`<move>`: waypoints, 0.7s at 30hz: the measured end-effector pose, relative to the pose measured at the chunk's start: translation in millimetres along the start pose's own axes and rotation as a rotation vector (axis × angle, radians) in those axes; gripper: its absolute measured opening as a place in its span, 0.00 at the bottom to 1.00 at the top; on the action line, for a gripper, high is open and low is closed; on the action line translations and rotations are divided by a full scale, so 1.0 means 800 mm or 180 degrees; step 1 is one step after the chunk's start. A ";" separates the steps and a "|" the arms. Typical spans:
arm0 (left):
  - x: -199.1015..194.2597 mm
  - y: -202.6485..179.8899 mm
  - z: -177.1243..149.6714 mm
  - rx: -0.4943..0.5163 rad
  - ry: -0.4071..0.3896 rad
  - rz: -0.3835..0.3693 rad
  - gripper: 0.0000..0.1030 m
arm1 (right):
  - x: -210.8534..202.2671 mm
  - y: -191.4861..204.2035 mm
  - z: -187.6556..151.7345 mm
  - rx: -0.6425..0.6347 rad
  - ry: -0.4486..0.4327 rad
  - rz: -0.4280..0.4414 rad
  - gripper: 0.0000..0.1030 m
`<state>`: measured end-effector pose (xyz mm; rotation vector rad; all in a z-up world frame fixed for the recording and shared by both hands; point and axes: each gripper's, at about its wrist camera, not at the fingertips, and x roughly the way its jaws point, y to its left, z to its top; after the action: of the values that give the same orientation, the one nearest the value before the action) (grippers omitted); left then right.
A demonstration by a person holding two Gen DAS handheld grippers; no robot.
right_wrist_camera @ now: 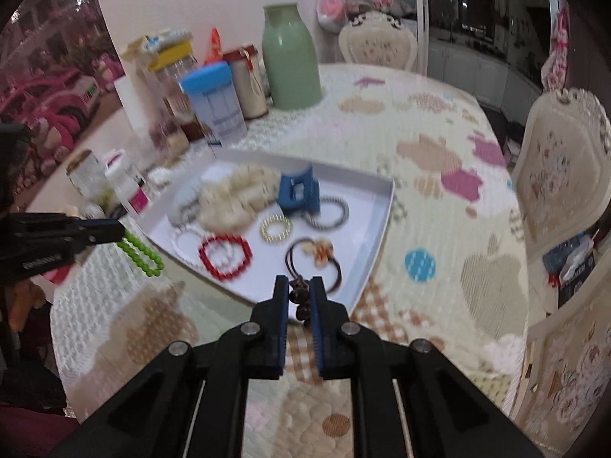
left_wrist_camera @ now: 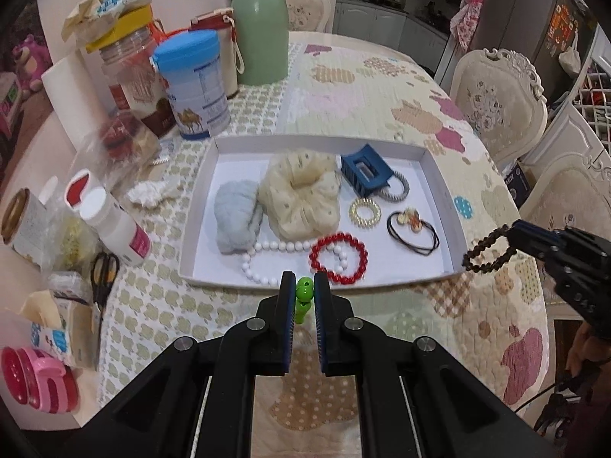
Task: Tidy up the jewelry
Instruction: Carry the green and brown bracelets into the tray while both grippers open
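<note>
A white tray (left_wrist_camera: 435, 170) on the quilted table holds a red bead bracelet (left_wrist_camera: 338, 257), a white bead necklace (left_wrist_camera: 263, 253), a cream scrunchie (left_wrist_camera: 301, 194), a pale blue scrunchie (left_wrist_camera: 236, 219), a blue hair claw (left_wrist_camera: 364, 170), a gold spiral tie (left_wrist_camera: 364, 212) and black ties with a charm (left_wrist_camera: 412, 231). My left gripper (left_wrist_camera: 304, 286) is shut on a green bead bracelet (left_wrist_camera: 303, 297) just in front of the tray. The same green bead bracelet (right_wrist_camera: 141, 253) dangles in the right wrist view. My right gripper (right_wrist_camera: 299, 290) is shut on a dark brown bead bracelet (left_wrist_camera: 488, 250), lifted off the table right of the tray.
Jars, a blue-lidded tin (left_wrist_camera: 194, 87), a green flask (left_wrist_camera: 259, 23), bottles and scissors (left_wrist_camera: 103, 273) crowd the table's left side. A pink hair claw (left_wrist_camera: 36, 379) lies at the near left. Ornate chairs (left_wrist_camera: 500, 103) stand along the right edge.
</note>
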<state>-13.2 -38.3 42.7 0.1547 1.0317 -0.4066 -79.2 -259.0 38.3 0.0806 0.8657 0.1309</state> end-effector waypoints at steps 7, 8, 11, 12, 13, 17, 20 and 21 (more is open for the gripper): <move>-0.005 0.005 0.020 0.0013 -0.0083 0.0097 0.01 | -0.016 0.014 0.030 -0.0082 -0.0125 0.0061 0.10; -0.005 0.005 0.022 0.0018 -0.0090 0.0107 0.01 | -0.016 0.017 0.034 -0.0089 -0.0131 0.0079 0.10; -0.004 0.006 0.029 0.0030 -0.0113 0.0142 0.01 | -0.014 0.024 0.041 -0.0120 -0.0138 0.0099 0.10; -0.004 0.006 0.030 0.0030 -0.0118 0.0149 0.01 | -0.012 0.026 0.043 -0.0124 -0.0136 0.0113 0.10; -0.003 0.006 0.032 0.0031 -0.0122 0.0156 0.01 | -0.011 0.028 0.046 -0.0125 -0.0135 0.0126 0.10; 0.004 0.011 0.041 0.0017 -0.0123 0.0194 0.01 | -0.003 0.036 0.052 -0.0151 -0.0120 0.0154 0.10; 0.010 0.016 0.047 -0.0002 -0.0109 0.0223 0.01 | 0.008 0.040 0.055 -0.0151 -0.0087 0.0189 0.10; 0.014 0.019 0.050 -0.0017 -0.0097 0.0232 0.01 | 0.012 0.042 0.055 -0.0151 -0.0070 0.0197 0.10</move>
<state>29.7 -39.9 52.2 0.1802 0.9941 -0.3391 -41.9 -225.2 63.5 0.0642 0.8380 0.2081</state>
